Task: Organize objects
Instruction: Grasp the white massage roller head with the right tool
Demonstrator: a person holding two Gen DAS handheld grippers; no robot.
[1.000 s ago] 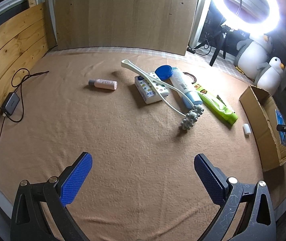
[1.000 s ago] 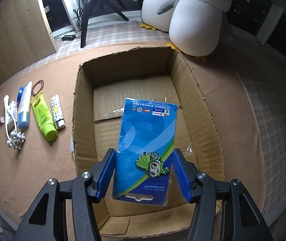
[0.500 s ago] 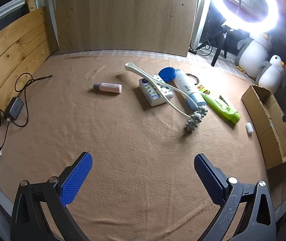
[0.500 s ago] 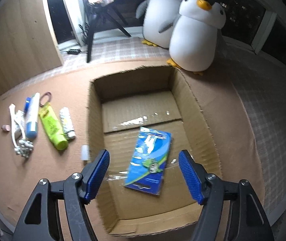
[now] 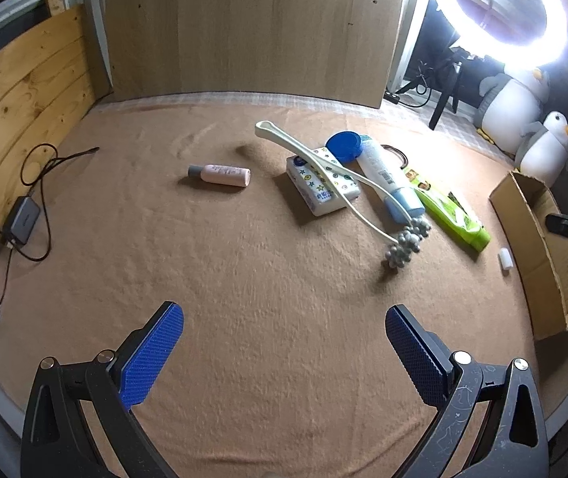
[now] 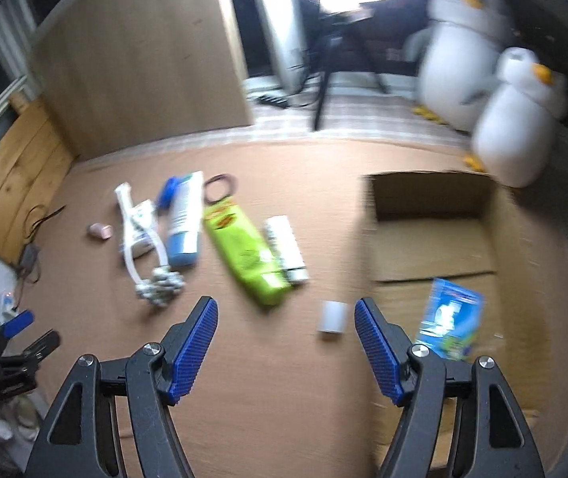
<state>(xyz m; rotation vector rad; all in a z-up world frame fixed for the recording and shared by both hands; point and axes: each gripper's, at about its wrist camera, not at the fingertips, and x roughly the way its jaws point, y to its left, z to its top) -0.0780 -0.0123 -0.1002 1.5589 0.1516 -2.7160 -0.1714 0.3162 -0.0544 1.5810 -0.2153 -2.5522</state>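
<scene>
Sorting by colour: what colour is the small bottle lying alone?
Pale pink with a grey cap, the small bottle shows best from the left wrist.

Two pairs of black hand-held tongs, each tipped with blue ribbed pads

The left black plastic tongs (image 5: 284, 342) carry long, flat blue pads (image 5: 152, 358) with a fine cross-hatched grip, each bolted to an angular black arm by round silver screw heads; the right-hand arm is scuffed with pale scratches, and triangular cut-outs lighten both arms. The right black plastic tongs (image 6: 285, 344) are built the same way: ribbed blue fingers (image 6: 194, 348), silver screws at the pivots, and slotted black arms. In the right wrist view the left tool shows again at the lower left edge, dark with a blue pad, somewhat blurred.
</scene>
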